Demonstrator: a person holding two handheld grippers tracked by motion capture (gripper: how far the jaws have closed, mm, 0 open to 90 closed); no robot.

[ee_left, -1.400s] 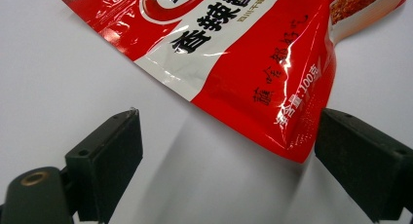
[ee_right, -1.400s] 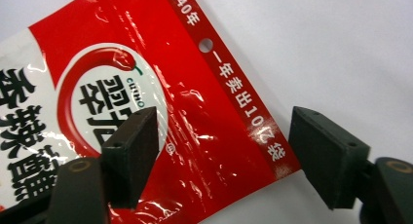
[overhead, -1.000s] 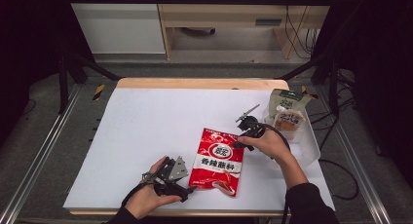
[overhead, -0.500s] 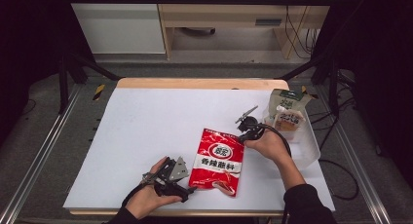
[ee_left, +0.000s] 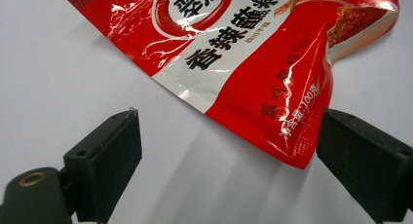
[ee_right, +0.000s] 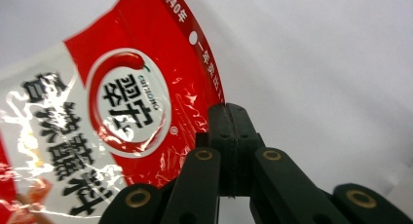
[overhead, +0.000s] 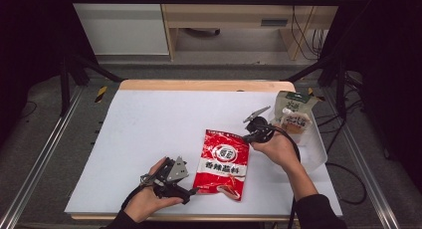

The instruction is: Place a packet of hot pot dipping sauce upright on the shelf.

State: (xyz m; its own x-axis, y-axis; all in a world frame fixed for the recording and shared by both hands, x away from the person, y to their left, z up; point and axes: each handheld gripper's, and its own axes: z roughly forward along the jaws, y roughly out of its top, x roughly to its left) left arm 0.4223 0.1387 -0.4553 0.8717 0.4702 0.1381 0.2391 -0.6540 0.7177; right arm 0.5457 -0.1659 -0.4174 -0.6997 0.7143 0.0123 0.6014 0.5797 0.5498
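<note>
1. On the white counter [overhead: 149, 124] we see a red sauce packet [overhead: 221, 164] lying flat (near the front edge).
2. Our left gripper [ee_left: 229, 151] gapes wide at the packet's lower corner.
3. Our right gripper [ee_right: 229, 114] is pressed closed beside its top edge.

Changes over the last second, all slight:

1. Right hand [overhead: 278, 148]. It has moved a little toward the bench's near edge and right side. In the high view the knuckles sit slightly lower than a second ago.

2. Right gripper [overhead: 247, 137]. It has been carried back with the hand by the same small amount. Its tips now meet at the top edge of the packet [overhead: 221, 162], close to the packet's far right corner. Whether the jaws closed within this second cannot be told, as the earlier pictures are too small.

3. Packet, far right corner. It is drawn a touch toward the bench's right side with the tips.
</note>
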